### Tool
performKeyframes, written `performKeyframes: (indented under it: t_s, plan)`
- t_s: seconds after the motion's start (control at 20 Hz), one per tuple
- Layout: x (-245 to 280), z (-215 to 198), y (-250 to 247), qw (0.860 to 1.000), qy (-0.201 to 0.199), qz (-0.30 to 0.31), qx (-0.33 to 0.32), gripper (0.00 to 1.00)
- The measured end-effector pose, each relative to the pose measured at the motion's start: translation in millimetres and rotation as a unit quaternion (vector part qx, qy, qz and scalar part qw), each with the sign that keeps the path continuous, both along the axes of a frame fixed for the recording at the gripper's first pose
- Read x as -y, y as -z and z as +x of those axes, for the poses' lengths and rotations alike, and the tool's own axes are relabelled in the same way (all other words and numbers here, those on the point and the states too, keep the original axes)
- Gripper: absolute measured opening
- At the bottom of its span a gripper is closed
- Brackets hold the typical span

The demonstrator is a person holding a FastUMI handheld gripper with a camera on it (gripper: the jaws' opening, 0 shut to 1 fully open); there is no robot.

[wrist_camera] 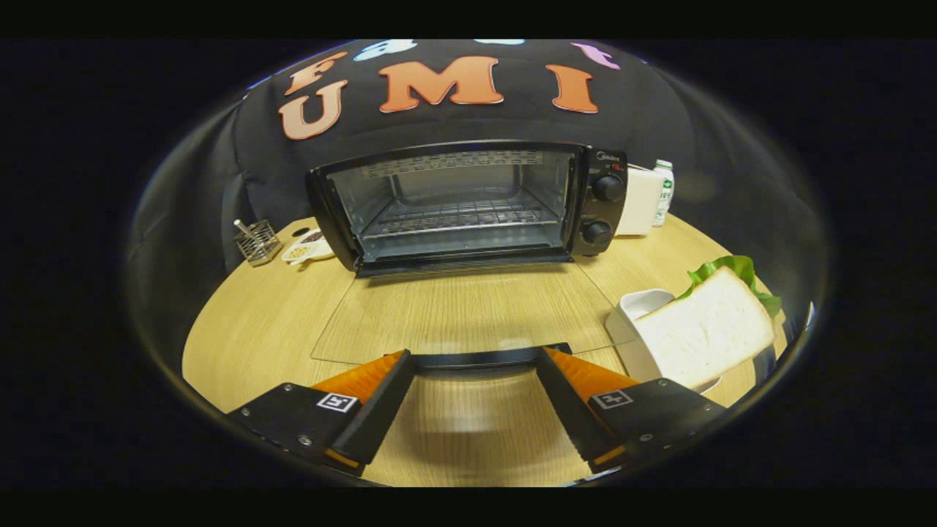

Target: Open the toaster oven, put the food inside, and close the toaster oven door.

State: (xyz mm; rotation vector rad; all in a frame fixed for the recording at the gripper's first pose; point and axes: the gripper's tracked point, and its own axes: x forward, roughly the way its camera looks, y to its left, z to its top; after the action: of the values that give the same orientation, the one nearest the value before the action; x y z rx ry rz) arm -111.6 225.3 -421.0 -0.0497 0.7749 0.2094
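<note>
1. toaster oven (pixel 468 208) stands at the far side of the wooden table (pixel 249 329), against the booth wall; cavity exposed, wire rack (pixel 457 219) bare.
2. glass door (pixel 461 315) is folded right down, lying flat over the tabletop toward the gripper; its dark handle (pixel 479 358) sits at the fingertips, spanning the gap between them.
3. gripper (pixel 476 359) fingers stand wide apart, clamped on nothing; the handle lies between the tips, not squeezed.
4. food: slice of white bread (pixel 706 333) with green lettuce (pixel 732 271) behind it, leaning in a white dish (pixel 637 307) beside the gripper's right finger, near the door's right edge; probably staged there for a short reach.
5. judgement: opening looks done; loading and closing not yet done.
6. beyond: wire basket (pixel 256 241), small snack dish (pixel 307 247), bottle (pixel 663 190).
</note>
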Motion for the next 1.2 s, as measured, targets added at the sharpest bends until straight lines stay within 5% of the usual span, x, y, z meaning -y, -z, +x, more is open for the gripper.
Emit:
performKeyframes:
  t_s: [0.6, 1.2]
  plan:
    - [58, 21, -94, 0.998, -0.027, 0.036, 0.036, 1.00]
    - [194, 30, -101, 0.995, -0.083, 0.004, -0.057, 1.00]
